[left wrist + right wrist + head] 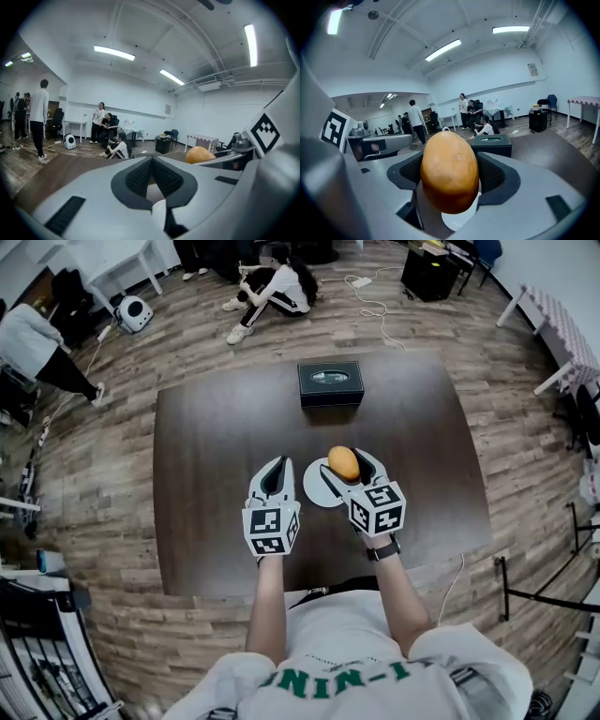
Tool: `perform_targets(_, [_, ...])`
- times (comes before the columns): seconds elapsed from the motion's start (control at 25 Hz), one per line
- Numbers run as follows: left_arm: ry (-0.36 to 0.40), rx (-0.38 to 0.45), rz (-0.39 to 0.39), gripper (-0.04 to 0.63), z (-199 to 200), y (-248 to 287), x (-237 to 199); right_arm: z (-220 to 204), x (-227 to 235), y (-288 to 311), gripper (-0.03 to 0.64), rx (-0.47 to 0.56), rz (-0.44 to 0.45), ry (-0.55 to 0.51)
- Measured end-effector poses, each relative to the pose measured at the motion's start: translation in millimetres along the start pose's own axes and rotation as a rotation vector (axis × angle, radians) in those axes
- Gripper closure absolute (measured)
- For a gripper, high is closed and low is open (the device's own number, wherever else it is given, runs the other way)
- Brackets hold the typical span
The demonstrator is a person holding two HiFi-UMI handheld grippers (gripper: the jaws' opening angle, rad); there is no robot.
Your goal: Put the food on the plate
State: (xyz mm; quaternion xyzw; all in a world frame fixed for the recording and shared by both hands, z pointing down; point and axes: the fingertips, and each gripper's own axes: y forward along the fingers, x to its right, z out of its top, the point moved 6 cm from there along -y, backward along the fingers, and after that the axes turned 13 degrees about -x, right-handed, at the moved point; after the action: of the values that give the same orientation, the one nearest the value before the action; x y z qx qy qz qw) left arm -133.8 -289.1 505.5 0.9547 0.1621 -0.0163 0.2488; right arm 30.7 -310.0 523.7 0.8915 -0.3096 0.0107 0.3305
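An orange-yellow oval piece of food (343, 463) (450, 171) sits between the pads of my right gripper (346, 459) (450, 161), which is shut on it. It hangs over the far part of a small white plate (315, 487) (457, 222) on the dark brown table (216, 427). Just left of the plate is my left gripper (277, 466) (151, 161), its jaw tips together and nothing between them. In the left gripper view the food (200, 154) shows to the right, in the other gripper.
A black box (330, 382) (491, 144) stands at the table's far edge, beyond the plate. A person sits on the wooden floor (272, 287) past the table; others stand at the left. White tables stand along the room's edges.
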Motion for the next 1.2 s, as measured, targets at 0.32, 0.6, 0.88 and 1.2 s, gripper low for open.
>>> perform_targets(0.32, [-0.05, -0.099, -0.022, 0.58, -36.5, 42.3, -16.1, -27.6, 15.6, 49.3, 0.268, -0.121, 0.001, 0.032])
perform_targets(0.6, [-0.084, -0.148, -0.032, 0.58, -56.3, 72.6, -16.8, -58.5, 32.8, 83.2, 0.268, -0.212, 0.035, 0.091])
perform_targets(0.88, [-0.105, -0.195, -0.028, 0.58, -75.6, 88.7, -19.5, -85.1, 40.7, 104.3, 0.268, -0.315, -0.028, 0.007])
perform_targets(1.2, [-0.12, -0.282, -0.009, 0.58, -113.0, 110.1, -29.9, -116.6, 47.2, 141.2, 0.268, -0.367, 0.025, 0.067])
